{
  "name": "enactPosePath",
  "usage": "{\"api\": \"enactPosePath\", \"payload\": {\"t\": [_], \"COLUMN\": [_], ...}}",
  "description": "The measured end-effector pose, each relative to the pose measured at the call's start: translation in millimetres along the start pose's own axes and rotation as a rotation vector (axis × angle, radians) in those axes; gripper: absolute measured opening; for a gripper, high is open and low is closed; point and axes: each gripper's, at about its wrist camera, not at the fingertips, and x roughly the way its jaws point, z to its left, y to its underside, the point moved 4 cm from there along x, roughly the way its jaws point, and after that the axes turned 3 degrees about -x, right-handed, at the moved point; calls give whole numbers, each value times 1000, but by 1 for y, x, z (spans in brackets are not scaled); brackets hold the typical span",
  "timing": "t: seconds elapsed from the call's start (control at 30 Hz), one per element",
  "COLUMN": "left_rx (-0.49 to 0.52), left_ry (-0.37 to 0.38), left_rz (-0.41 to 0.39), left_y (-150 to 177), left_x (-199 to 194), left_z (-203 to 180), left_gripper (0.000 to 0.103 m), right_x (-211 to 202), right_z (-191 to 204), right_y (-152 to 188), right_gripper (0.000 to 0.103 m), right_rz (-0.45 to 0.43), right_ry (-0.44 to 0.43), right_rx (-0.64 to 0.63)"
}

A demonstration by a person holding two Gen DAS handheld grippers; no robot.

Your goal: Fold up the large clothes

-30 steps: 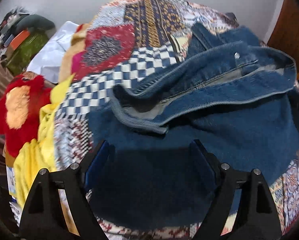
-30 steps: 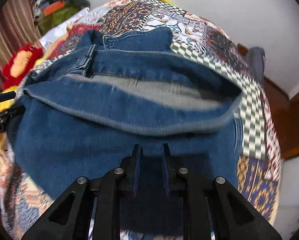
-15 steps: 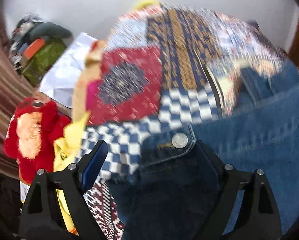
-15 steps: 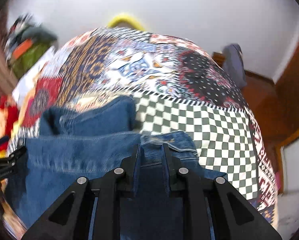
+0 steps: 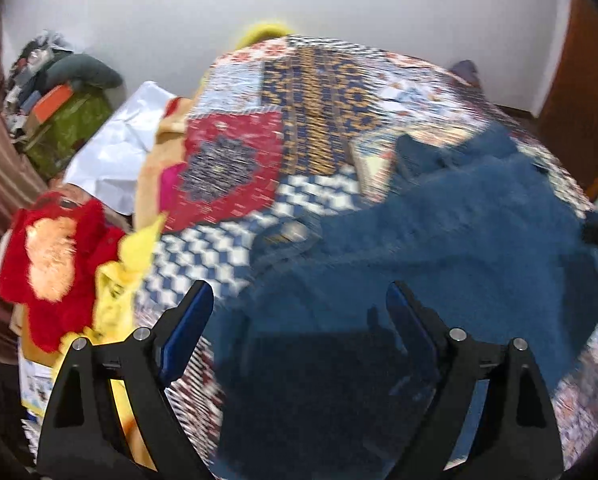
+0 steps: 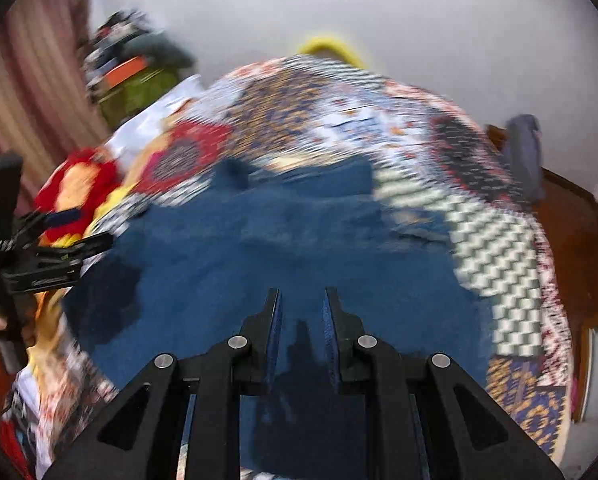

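Both grippers have lifted back from the denim jacket [image 5: 439,248], which now lies folded over and flatter on the patchwork bedspread [image 5: 299,120].

The left gripper [image 5: 299,304] hangs over the jacket's left edge, jaws spread wide and empty. The right gripper [image 6: 301,300] hovers above its near edge, jaws parted by a narrow gap, gripping nothing. A red plush toy [image 5: 55,264] lies off the bedspread's left edge.
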Motion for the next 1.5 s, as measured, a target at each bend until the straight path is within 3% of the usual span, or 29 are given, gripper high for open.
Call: {"api": "enactPosePath", "payload": {"t": [0.13,0.2,0.33,0.43,0.5,0.57,0.6,0.63,0.67,0.7,0.83,1.0,1.13,1.33,1.5], "left_rx": [16,27,42,24,14,-3,-12,-17,-11,-8,21,-84,-106,-130,-139], "left_ry": [63,76,34,14,-1,-20,-29,-40,-53,-50,-142,-88,-159,-185,-255], "left_rz": [17,32,58,105,95,83,78,74,67,62,33,47,50,42,5], "left_y": [25,39,58,74,80,84,87,89,93,95,107,119,127,139,135], "left_x": [-9,-7,8,22,25,24,22,20,17,16,8,3,-1,-24,-49], "left_z": [-24,-33,-38,-28,-18,-8,-3,2,6,8,20,51,72,93,106], "left_gripper": [89,89,89,89,92,96,96,96,97,97,97,99,98,98,98], "right_x": [13,26,49,48,44,40,38,36,35,31,28,14,-2,-21,-49], "right_z": [41,53,49,38,27,16,10,4,-4,-14,-47,-88,-112,-128,-107], "right_y": [23,36,59,68,73,76,77,78,78,79,90,109,117,122,116], "right_gripper": [15,15,15,15,16,18,35,72,92,103,103,103,103,103,103], "right_rz": [56,91,136,118,134,139,138,131,115,85,111,121,129,117,58], "right_ry": [-4,59,214,230,257,230,233,270,341,393,289,305,227,304,326], "right_rx": [-90,-154,-242,-274,-273,-255,-242,-237,-235,-233,-93,-8,112,162,117]}}
